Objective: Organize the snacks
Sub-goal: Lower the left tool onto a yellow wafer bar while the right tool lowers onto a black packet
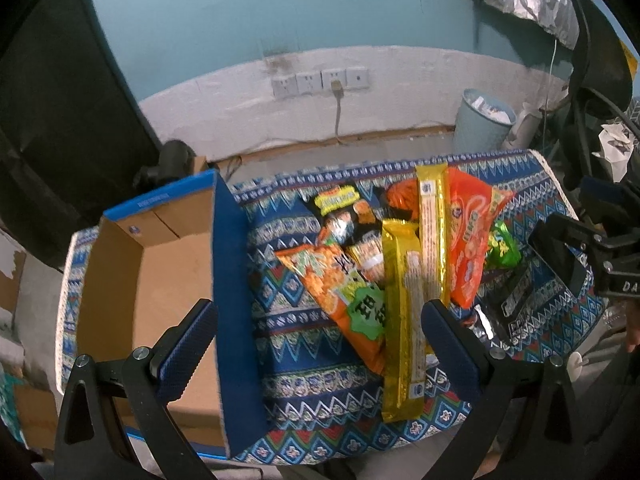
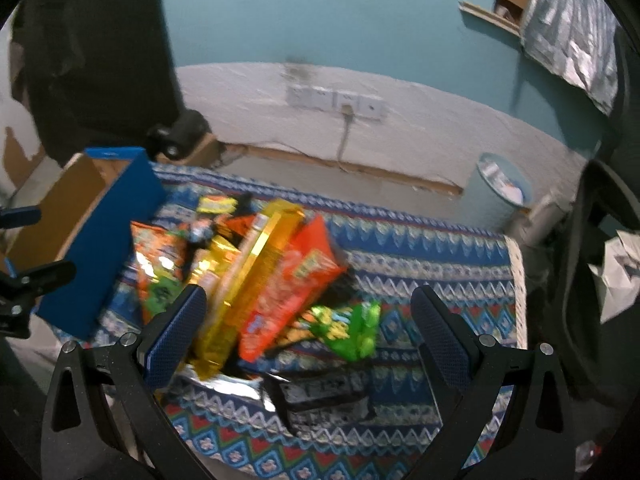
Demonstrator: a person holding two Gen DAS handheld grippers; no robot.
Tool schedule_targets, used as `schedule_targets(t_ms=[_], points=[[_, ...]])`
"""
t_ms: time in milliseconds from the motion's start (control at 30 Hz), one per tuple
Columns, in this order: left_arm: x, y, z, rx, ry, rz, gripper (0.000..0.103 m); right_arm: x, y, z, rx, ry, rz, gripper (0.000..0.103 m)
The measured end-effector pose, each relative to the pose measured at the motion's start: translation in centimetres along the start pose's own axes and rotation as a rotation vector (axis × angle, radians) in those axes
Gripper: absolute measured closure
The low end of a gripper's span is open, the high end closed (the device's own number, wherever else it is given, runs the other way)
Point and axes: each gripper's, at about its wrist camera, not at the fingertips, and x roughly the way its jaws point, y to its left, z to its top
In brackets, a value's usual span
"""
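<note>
A heap of snack packets lies on a blue patterned tablecloth: two long gold packets, an orange bag with a green label, a large orange-red bag, a small green packet and a black packet. An open cardboard box with blue sides stands at the left. My left gripper is open and empty over the box edge and the pile. My right gripper is open and empty above the red bag and green packet.
A light blue waste bin stands on the floor behind the table. Wall sockets with a cable are on the white lower wall. A black office chair stands at the right, a dark panel at the left.
</note>
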Motion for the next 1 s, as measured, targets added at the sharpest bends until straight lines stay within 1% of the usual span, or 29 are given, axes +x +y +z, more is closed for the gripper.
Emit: schedule_targets(t_ms=[100,200,333,433,567,667,867,1000], points=[[1.5,-0.6,-0.3,0.003,0.040,-0.001,0.001,1.3,-0.8,-0.7,0.017,0.045,-0.035,0.003],[2.9,-1.4,-0.7,0.016,0.062,0.021,0.001,2.8,-1.3,-1.7,0.020,0.099,-0.083,0.003],[4.8,-2.0,-1.1,0.015,0.114,0.025,0.001,5.3,-1.4,-3.3,0.014,0.185,-0.108,0.003],[6.1,-2.3,-1.6,0.000,0.155,0.005,0.001,6.3,-1.2,-4.1,0.007,0.225,-0.101,0.003],[7.7,-2.9,-2.3,-0.008,0.210,-0.033,0.001,7.9,-1.0,-5.9,-0.018,0.302,-0.035,0.003],[8.5,-3.3,-2.6,-0.016,0.235,-0.045,0.001,8.7,-0.9,-7.2,-0.036,0.338,-0.022,0.003],[9.6,-4.4,-2.5,-0.021,0.256,-0.055,0.001,10.2,-0.9,-9.0,-0.069,0.407,-0.009,0.003],[10.3,-5.4,-2.6,0.003,0.262,-0.039,0.001,11.6,-0.8,-9.9,-0.082,0.439,-0.012,0.003]])
